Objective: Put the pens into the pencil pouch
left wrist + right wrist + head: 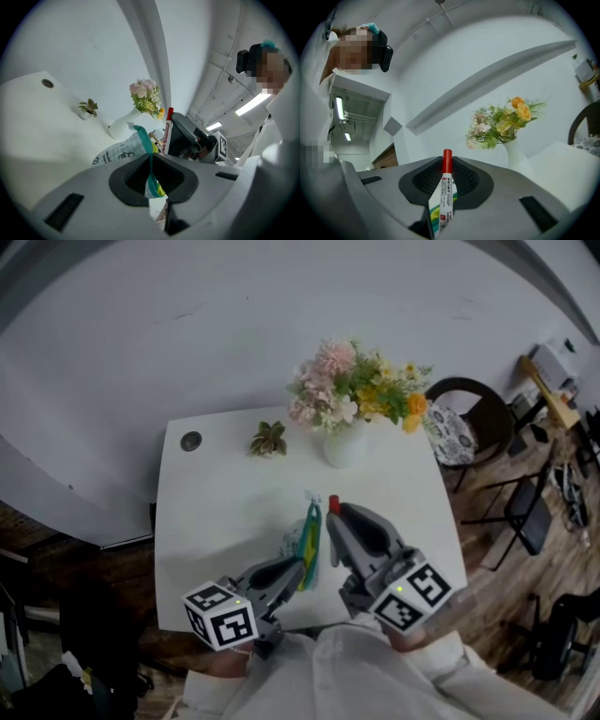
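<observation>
The red-capped marker [446, 185] is clamped along the jaws of the right gripper [336, 521], with its cap pointed far. The pencil pouch [124, 151] is pinched at its edge by the left gripper [298, 570].

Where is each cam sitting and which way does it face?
Head view: head-mounted, looking steeply down at the table; shows left gripper, right gripper, shirt.
Left gripper view: on the left gripper, looking along jaws shut on the pouch toward the wall; shows right gripper, shirt.
Right gripper view: on the right gripper, facing the wall, about level; jaws shut on the marker; shows the person's head.
Shared: the flower vase appears in all three.
</observation>
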